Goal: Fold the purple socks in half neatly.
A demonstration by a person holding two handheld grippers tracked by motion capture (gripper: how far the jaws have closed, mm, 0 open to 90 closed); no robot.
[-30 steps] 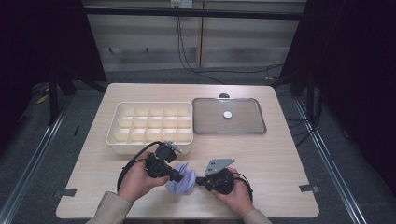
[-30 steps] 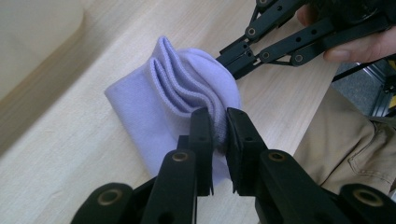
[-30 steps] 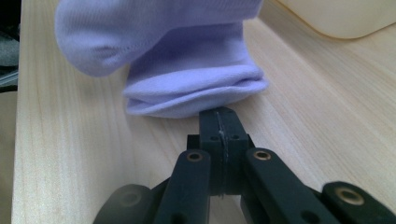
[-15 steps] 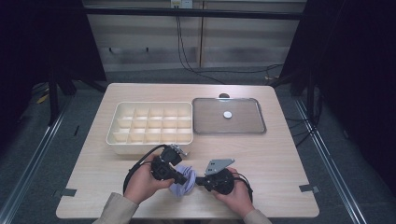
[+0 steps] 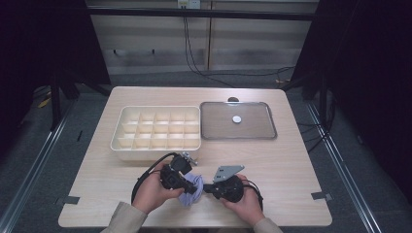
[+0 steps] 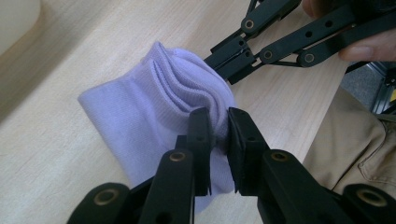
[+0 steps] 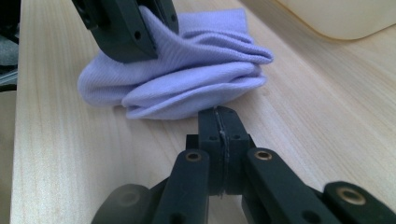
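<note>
My left jaws pinch the sock; my right jaws sit closed beside it

Since a second ago my left gripper [image 6: 215, 140] has slid slightly nearer me, still clamping the folded lilac sock [image 6: 154, 107] at the bench's [image 5: 291, 165] near edge. My right gripper [image 7: 219, 122] stays put, empty, its tips just touching the sock. Behind stand a divided tray [image 5: 158, 130] and a lid [image 5: 238, 121], both well apart.

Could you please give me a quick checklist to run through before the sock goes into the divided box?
1. Left gripper pinches the lilac sock: ok.
2. Right gripper holds the sock: not ok, jaws shut together, tips at its edge.
3. Sock folded into a compact bundle: ok.
4. Divided box compartments free: ok.
5. Lid off, lying beside the box: ok.
6. Sock fits one compartment: cannot tell.
</note>
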